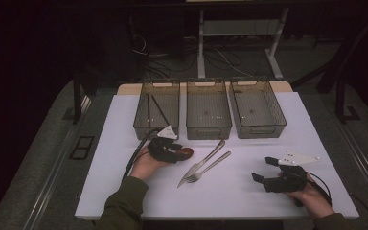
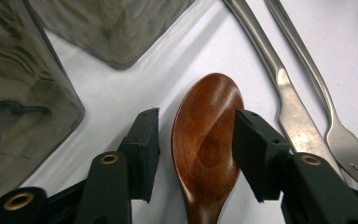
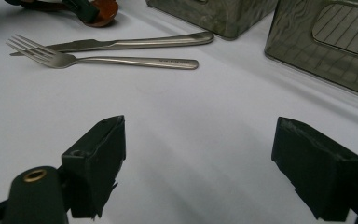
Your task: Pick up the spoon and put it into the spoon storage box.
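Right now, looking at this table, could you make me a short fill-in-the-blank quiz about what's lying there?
1. The left gripper has its jaws around the bowl of a brown ____ spoon.
2. Beside the steel fork lies a steel table ____.
3. At the table's far side stand ____ smoky see-through plastic bins.
4. The right gripper has ____ between its jaws.

Missing words: wooden; knife; three; nothing

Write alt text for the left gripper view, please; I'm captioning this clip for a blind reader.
A brown wooden spoon lies bowl-up on a white table between the left gripper's two black jaws, one pad touching its edge, the other a small gap away. A steel knife and fork lie beside it, with corners of smoky translucent bins behind.
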A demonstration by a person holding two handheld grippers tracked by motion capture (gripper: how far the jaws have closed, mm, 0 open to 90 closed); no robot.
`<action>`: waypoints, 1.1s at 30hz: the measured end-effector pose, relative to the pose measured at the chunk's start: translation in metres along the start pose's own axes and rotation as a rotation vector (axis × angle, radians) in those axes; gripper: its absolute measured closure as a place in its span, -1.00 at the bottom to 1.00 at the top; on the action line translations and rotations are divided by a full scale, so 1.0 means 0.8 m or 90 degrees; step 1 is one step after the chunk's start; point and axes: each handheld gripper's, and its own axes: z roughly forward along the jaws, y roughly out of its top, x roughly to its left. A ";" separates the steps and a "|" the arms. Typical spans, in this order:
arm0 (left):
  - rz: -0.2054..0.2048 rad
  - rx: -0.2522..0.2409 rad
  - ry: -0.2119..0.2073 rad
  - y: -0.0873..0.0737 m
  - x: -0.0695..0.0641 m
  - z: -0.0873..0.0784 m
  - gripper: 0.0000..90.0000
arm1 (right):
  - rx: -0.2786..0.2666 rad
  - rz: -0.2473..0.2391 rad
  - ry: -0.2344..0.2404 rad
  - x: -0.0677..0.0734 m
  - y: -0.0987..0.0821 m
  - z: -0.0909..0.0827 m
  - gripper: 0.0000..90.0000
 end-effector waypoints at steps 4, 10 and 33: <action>0.002 0.003 -0.006 0.000 -0.002 0.000 0.21 | 0.001 -0.003 0.000 0.000 0.000 0.001 -0.63; 0.014 0.012 -0.014 0.001 -0.006 0.000 0.31 | 0.001 -0.003 0.003 0.001 0.000 0.001 -0.63; 0.052 0.045 -0.036 0.004 -0.011 -0.004 0.61 | 0.003 -0.005 0.003 0.001 0.000 0.000 -0.63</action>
